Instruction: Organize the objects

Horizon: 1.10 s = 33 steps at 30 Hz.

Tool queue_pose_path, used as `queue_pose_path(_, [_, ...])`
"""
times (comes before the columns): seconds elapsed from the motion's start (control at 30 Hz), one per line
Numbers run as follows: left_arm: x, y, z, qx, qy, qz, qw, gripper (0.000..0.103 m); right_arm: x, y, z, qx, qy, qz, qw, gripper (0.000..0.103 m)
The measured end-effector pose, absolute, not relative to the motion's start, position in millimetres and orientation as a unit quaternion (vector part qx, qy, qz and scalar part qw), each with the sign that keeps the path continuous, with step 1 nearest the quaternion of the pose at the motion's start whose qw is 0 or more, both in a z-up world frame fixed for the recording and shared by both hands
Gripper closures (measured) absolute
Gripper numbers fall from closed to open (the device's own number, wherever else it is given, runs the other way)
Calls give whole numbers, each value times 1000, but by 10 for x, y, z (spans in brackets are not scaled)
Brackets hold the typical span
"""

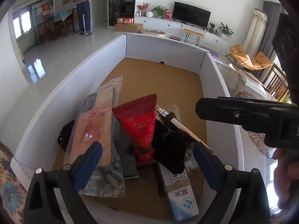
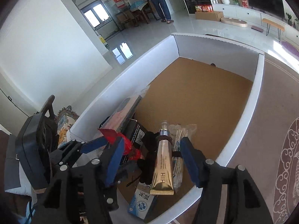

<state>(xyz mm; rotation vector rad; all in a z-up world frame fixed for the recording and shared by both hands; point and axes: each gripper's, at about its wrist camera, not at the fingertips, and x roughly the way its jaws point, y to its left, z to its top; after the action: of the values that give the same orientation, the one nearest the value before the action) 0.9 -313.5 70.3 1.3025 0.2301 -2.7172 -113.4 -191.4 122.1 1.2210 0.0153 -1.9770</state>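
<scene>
Both my left gripper (image 1: 147, 160) and right gripper (image 2: 151, 160) hang spread and empty over the box (image 1: 56, 100); red tube (image 1: 139, 127), gold tube (image 2: 162, 169) and packets piled at its 6 o'clock end, rest bare, sorting looks unfinished.

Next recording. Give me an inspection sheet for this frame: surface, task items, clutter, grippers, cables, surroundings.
Surface: white-walled box with a brown floor, far half bare.
Job's things: red tube, gold tube, phone case in plastic, blue-white carton, all piled at the near end.
Clutter: black fabric among them.
Grippers: left gripper open, holding nothing; right gripper open astride the gold tube, pads clear.
Cables: nothing seen.
Surroundings: living room, television, person standing far off.
</scene>
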Motion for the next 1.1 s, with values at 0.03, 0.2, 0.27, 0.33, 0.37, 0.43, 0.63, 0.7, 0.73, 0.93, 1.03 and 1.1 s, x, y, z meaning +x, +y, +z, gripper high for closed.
queue_pose_path(0.03, [53, -3121, 741, 423, 69, -901, 67, 0, -1110, -1905, 1218, 479, 5, -781, 400, 39])
queue_pose_path(0.2, [119, -3046, 950, 401, 3, -899, 176, 0, -964, -1633, 1501, 424, 32, -820, 384, 15])
queue_pose_path(0.27, [148, -3036, 1004, 400, 20, -901, 165, 0, -925, -1554, 1632, 404, 63, -835, 369, 9])
queue_pose_path(0.33, [166, -3057, 1062, 401, 56, -899, 165, 0, -918, -1524, 1698, 401, 99, -839, 353, 3])
queue_pose_path(0.37, [172, -3066, 1061, 406, 68, -894, 179, 0, -930, -1506, 1708, 403, 116, -840, 345, 3])
queue_pose_path(0.43, [232, -3059, 1076, 405, 81, -886, 210, 0, -911, -1495, 1701, 408, 141, -838, 334, 3])
queue_pose_path(0.63, [435, -2968, 1164, 391, 53, -884, 251, 0, -813, -1519, 1653, 426, 175, -825, 329, 3])
queue_pose_path(0.7, [492, -2957, 1201, 386, 45, -885, 257, 0, -767, -1563, 1656, 426, 181, -822, 332, 3])
queue_pose_path(0.73, [519, -2954, 1221, 383, 44, -885, 259, 0, -755, -1592, 1655, 426, 184, -821, 332, 3])
queue_pose_path(0.93, [600, -3029, 1292, 399, 49, -877, 264, 0, -703, -1769, 1629, 431, 191, -816, 334, 3])
queue_pose_path(1.03, [630, -3119, 1314, 397, 59, -877, 266, 0, -720, -1846, 1602, 435, 184, -813, 340, 3])
queue_pose_path(1.1, [639, -3198, 1308, 400, 74, -875, 263, 0, -734, -1887, 1586, 435, 184, -813, 339, 3])
